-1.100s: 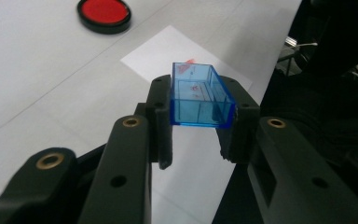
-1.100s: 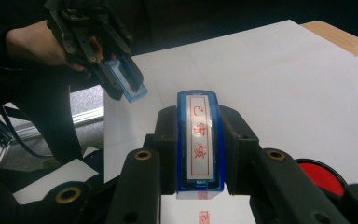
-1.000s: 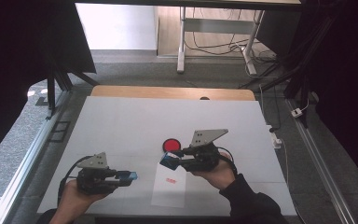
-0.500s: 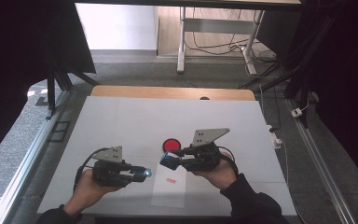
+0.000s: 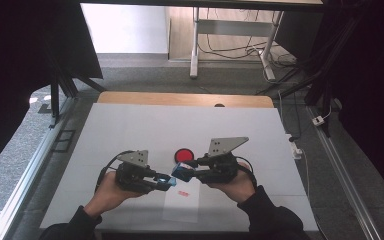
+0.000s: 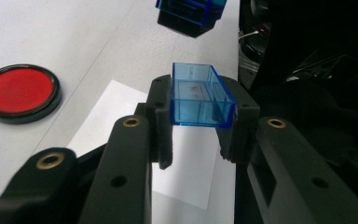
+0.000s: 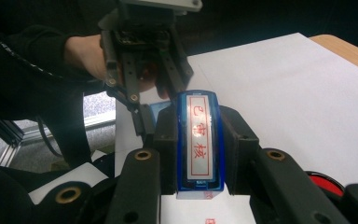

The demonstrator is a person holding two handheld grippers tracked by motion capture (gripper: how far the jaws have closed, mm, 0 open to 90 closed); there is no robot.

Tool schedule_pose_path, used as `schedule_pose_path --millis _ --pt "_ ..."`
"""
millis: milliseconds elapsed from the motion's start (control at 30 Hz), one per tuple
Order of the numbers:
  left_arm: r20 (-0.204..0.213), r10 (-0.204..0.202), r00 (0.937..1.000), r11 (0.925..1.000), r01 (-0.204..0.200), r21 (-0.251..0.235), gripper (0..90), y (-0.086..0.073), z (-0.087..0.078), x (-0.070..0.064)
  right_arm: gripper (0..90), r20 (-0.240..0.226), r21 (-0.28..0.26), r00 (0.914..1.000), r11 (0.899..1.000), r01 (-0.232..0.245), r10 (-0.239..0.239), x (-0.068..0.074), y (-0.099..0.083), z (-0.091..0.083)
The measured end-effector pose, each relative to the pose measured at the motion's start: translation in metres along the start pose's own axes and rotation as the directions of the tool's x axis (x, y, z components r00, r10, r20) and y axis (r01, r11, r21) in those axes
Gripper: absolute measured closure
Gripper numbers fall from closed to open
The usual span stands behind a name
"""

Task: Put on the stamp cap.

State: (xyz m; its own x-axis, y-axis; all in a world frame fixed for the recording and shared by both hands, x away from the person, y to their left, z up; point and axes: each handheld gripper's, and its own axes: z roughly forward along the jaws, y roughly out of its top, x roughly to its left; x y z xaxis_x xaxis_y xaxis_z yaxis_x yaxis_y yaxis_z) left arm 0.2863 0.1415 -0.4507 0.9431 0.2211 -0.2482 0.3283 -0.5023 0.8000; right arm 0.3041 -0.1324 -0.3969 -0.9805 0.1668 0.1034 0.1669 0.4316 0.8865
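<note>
My left gripper [image 5: 167, 183] [image 6: 199, 101] is shut on a clear blue cap [image 6: 199, 95], open side up. My right gripper [image 5: 180, 173] [image 7: 199, 122] is shut on a blue stamp [image 7: 199, 140] whose white label carries red characters. In the high view the two grippers point at each other above a white paper sheet [image 5: 182, 205], their tips a small gap apart. In the left gripper view the stamp [image 6: 191, 14] hangs just beyond the cap. In the right gripper view the left gripper [image 7: 149, 109] faces me close ahead. A round red ink pad [image 5: 183, 154] [image 6: 19, 92] lies on the table just beyond the tips.
The sheet bears a small red stamp mark [image 5: 181, 193]. The white table [image 5: 130, 130] has a wooden strip along its far edge and metal rails at both sides. Cables trail from both grippers.
My left gripper has travelled right with the cap, from the table's left part up to the stamp. The right gripper has stayed in place.
</note>
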Motion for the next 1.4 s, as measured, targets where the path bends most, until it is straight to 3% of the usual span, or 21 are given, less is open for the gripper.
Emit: schedule_pose_path --millis 267,567,1100,1400 --pt "0.073 0.030 0.9968 0.9995 -0.030 -0.010 68.6 0.006 0.008 0.009 71.5 -0.017 -0.002 0.9998 1.000 0.013 -0.013 0.001 0.001 -0.001" --pt "0.143 0.082 0.9863 0.9966 -0.083 -0.004 68.7 0.010 0.014 0.010 71.5 -0.056 -0.003 0.9980 1.000 0.030 -0.030 0.003 0.002 0.000" --pt "0.179 0.125 0.9760 0.9922 -0.121 -0.029 68.8 0.009 0.016 0.010 71.5 -0.108 0.008 0.9934 0.999 0.037 -0.036 0.008 0.000 0.006" --pt "0.189 0.153 0.9701 0.9864 -0.139 -0.088 69.1 0.009 0.012 0.009 71.6 -0.126 -0.026 0.9918 1.000 0.017 -0.020 0.008 0.001 0.006"
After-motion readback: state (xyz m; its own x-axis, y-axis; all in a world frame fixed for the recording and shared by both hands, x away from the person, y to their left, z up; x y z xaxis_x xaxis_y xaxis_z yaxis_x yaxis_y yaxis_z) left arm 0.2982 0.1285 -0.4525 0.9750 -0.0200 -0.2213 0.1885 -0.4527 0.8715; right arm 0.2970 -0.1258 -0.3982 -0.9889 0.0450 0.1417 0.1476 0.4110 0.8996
